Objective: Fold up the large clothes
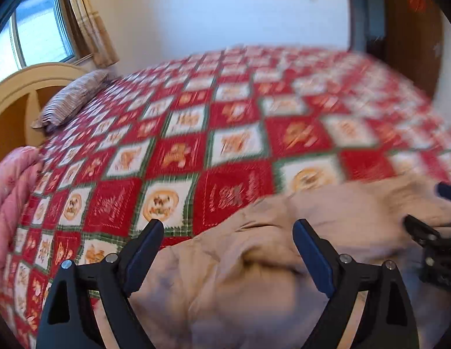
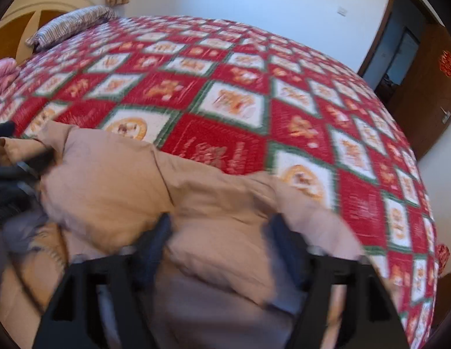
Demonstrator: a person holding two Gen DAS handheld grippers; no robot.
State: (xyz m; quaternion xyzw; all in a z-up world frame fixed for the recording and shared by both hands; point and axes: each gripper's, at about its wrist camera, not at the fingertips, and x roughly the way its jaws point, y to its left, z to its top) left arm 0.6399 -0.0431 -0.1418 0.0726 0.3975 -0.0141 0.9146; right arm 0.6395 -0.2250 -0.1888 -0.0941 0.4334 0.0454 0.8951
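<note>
A crumpled beige garment (image 1: pixel 327 212) with greyish inner parts lies on the near side of the bed. Its folds also fill the lower half of the right wrist view, garment (image 2: pixel 109 180). My left gripper (image 1: pixel 228 226) hovers over its left end, jaws wide open and nothing between the pads. My right gripper (image 2: pixel 221 226) stands open too. Cloth bulges up between its fingers and drapes over the right one, but the blur hides any contact. That right gripper (image 1: pixel 423 206) shows at the far right of the left wrist view.
The bed carries a red, white and green patchwork spread (image 1: pixel 225 133). A striped pillow (image 1: pixel 71 101) lies by the yellow headboard (image 1: pixel 16 87), and a pink quilt (image 1: pixel 10 192) is bunched at the left edge. A brown door (image 2: pixel 423 87) stands at right.
</note>
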